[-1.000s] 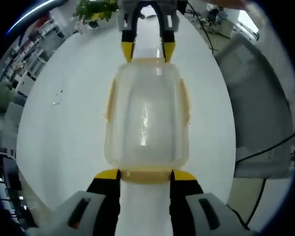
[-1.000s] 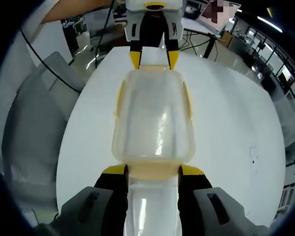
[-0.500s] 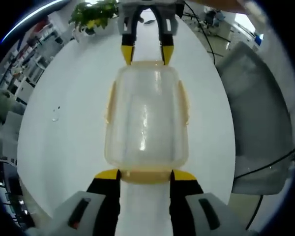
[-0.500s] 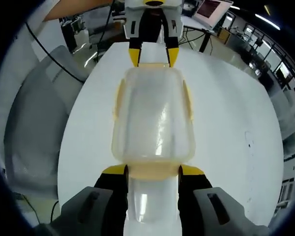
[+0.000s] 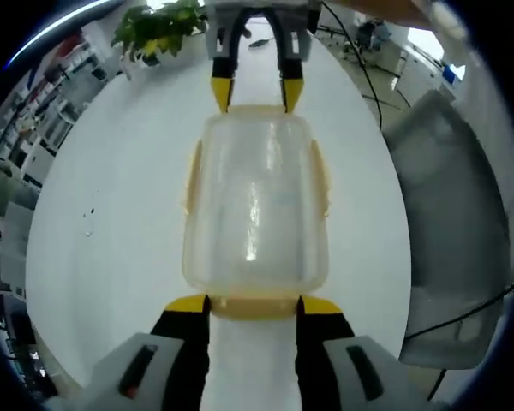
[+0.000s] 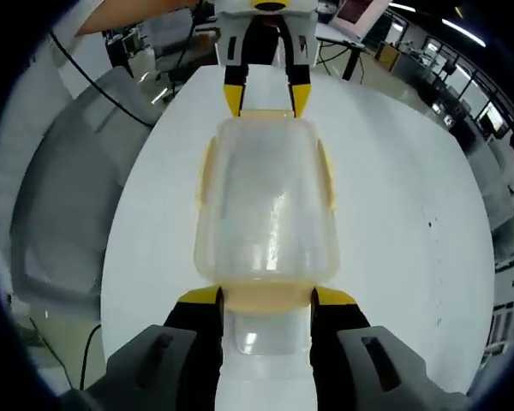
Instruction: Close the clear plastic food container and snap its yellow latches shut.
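Left gripper view has the round white table [image 5: 111, 257] spreading across most of my frame, with a grey chair [image 5: 450, 223] at the right edge and a green potted plant [image 5: 158, 24] at the upper left. Centred on the table sits the clear plastic food container [image 5: 255, 205], lid down on it, with pale yellow latches along its long sides, one at the left [image 5: 191, 175] and one at the right [image 5: 321, 175], both lying against the walls. My left gripper [image 5: 253, 306] comes up from the bottom of the frame, its yellow-tipped jaws spread apart on either side of the near end latch [image 5: 255, 305], touching the container's near edge without clamping anything. At the top centre of this frame my right gripper [image 5: 257, 92] faces me, its yellow tips set apart at the container's far end. Right gripper view gives me the same layout mirrored: the table [image 6: 411, 257] fills the frame, the chair [image 6: 64, 197] is on the left, the container [image 6: 265, 205] sits centre, my right gripper [image 6: 265, 298] has its jaws parted around the near end latch [image 6: 267, 300], and the left gripper [image 6: 266, 98] stands spread at the far end, top centre.
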`<move>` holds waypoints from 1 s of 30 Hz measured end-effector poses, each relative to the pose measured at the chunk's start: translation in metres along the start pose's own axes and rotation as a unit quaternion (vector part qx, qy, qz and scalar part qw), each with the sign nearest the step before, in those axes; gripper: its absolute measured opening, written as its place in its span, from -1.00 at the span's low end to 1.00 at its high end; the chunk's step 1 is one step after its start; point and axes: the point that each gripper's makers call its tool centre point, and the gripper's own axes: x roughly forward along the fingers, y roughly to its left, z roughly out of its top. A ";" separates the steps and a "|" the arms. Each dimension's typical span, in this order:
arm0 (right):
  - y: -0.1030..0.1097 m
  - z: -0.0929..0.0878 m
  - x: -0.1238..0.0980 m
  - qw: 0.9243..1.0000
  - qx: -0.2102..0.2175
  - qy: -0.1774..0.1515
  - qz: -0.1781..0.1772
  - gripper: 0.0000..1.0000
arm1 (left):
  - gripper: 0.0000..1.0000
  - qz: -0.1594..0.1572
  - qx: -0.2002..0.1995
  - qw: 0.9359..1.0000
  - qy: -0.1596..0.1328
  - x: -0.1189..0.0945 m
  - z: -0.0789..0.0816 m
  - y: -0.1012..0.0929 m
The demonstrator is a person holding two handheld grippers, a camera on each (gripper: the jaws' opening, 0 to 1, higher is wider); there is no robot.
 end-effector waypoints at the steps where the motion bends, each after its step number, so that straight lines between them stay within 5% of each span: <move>1: 0.001 -0.002 -0.001 1.000 0.000 0.000 0.000 -0.29 | -0.33 -0.001 0.000 1.000 -0.001 0.001 0.002 0.000; 30: -0.015 -0.090 -0.020 1.000 0.003 0.018 0.003 -0.28 | -0.33 -0.023 -0.013 1.000 -0.011 0.048 0.080 0.008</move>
